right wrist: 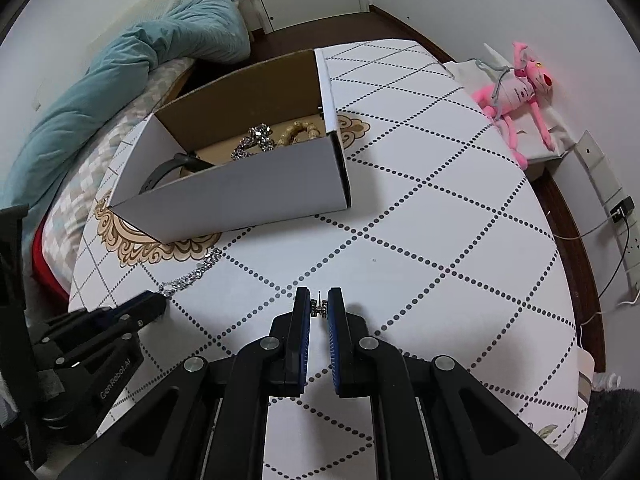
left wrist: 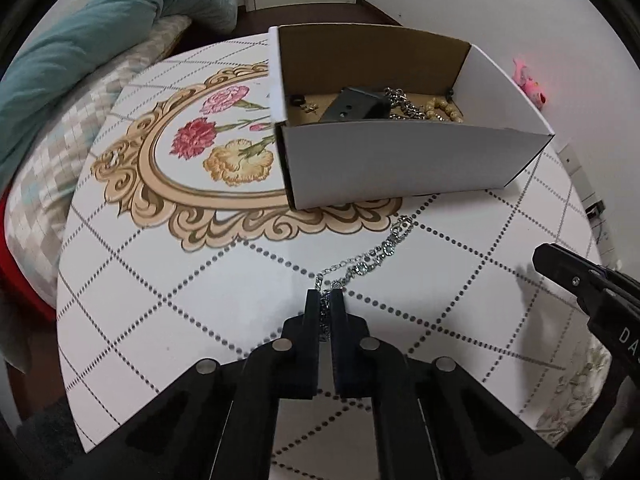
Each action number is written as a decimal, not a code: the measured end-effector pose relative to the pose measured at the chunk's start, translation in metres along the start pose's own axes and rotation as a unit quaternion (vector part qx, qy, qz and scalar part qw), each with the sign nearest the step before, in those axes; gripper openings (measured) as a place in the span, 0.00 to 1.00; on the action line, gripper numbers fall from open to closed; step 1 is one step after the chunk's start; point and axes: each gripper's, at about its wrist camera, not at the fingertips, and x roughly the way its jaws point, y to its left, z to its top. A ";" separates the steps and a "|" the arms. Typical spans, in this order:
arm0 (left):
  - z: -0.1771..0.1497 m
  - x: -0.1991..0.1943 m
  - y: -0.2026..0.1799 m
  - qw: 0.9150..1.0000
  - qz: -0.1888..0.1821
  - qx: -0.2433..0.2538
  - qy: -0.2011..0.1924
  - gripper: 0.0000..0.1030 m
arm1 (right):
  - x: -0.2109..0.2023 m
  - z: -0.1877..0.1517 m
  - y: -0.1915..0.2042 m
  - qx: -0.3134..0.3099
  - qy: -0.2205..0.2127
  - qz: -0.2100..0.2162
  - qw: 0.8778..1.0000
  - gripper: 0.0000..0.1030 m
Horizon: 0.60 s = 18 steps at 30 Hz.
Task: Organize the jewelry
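A white cardboard box (left wrist: 400, 160), open on top, stands on the table and holds a silver chain (left wrist: 400, 106), a beaded bracelet (left wrist: 444, 110), a black item (left wrist: 354, 106) and small pieces. My left gripper (left wrist: 325, 300) is shut on one end of a silver necklace (left wrist: 376, 256) that trails across the table toward the box. My right gripper (right wrist: 319, 307) is shut on a small silver earring (right wrist: 319, 307) just above the table. The box (right wrist: 240, 184), the necklace (right wrist: 192, 274) and my left gripper (right wrist: 160, 300) also show in the right wrist view. The right gripper's fingers (left wrist: 560, 264) show at the right of the left wrist view.
The round table (right wrist: 440, 240) has a white cloth with dotted diamond lines and a floral medallion (left wrist: 224, 148). A bed with a teal blanket (right wrist: 120, 80) lies beyond the left edge. A pink plush toy (right wrist: 516, 92) sits on a stand to the right, near wall sockets (right wrist: 616, 208).
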 end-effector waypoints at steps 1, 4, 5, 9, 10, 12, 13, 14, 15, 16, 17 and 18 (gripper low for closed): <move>-0.001 -0.005 0.002 1.000 -0.006 -0.006 -0.003 0.01 | -0.004 0.001 -0.001 0.003 -0.003 0.003 1.000 0.09; -0.001 -0.019 0.008 0.999 -0.022 -0.022 -0.014 0.01 | -0.011 0.002 -0.003 0.008 -0.010 0.010 1.000 0.09; -0.001 -0.025 0.009 0.999 -0.027 -0.027 -0.019 0.01 | -0.013 0.002 -0.003 0.010 -0.011 0.013 1.000 0.09; 0.003 -0.045 0.017 0.997 -0.046 -0.045 -0.034 0.01 | -0.019 0.004 -0.005 0.016 -0.014 0.022 1.000 0.09; 0.004 -0.049 0.019 0.997 -0.048 -0.049 -0.036 0.01 | -0.020 0.004 -0.005 0.016 -0.015 0.023 1.000 0.09; 0.006 -0.057 0.022 0.996 -0.053 -0.053 -0.043 0.01 | -0.023 0.004 -0.007 0.019 -0.017 0.027 0.999 0.09; 0.007 -0.061 0.022 0.996 -0.055 -0.054 -0.046 0.01 | -0.025 0.005 -0.007 0.021 -0.018 0.029 0.999 0.09; 0.009 -0.066 0.024 0.996 -0.056 -0.054 -0.052 0.01 | -0.027 0.005 -0.007 0.023 -0.020 0.031 0.999 0.09; 0.011 -0.071 0.025 0.995 -0.057 -0.053 -0.057 0.01 | -0.028 0.006 -0.009 0.023 -0.021 0.033 0.999 0.09; 0.014 -0.073 0.026 0.995 -0.057 -0.052 -0.060 0.01 | -0.032 0.007 -0.009 0.026 -0.024 0.037 0.999 0.09; 0.016 -0.078 0.026 0.995 -0.059 -0.051 -0.065 0.01 | -0.034 0.008 -0.009 0.027 -0.026 0.039 0.999 0.09; 0.019 -0.083 0.025 0.994 -0.060 -0.050 -0.069 0.01 | -0.036 0.009 -0.009 0.027 -0.027 0.040 0.998 0.09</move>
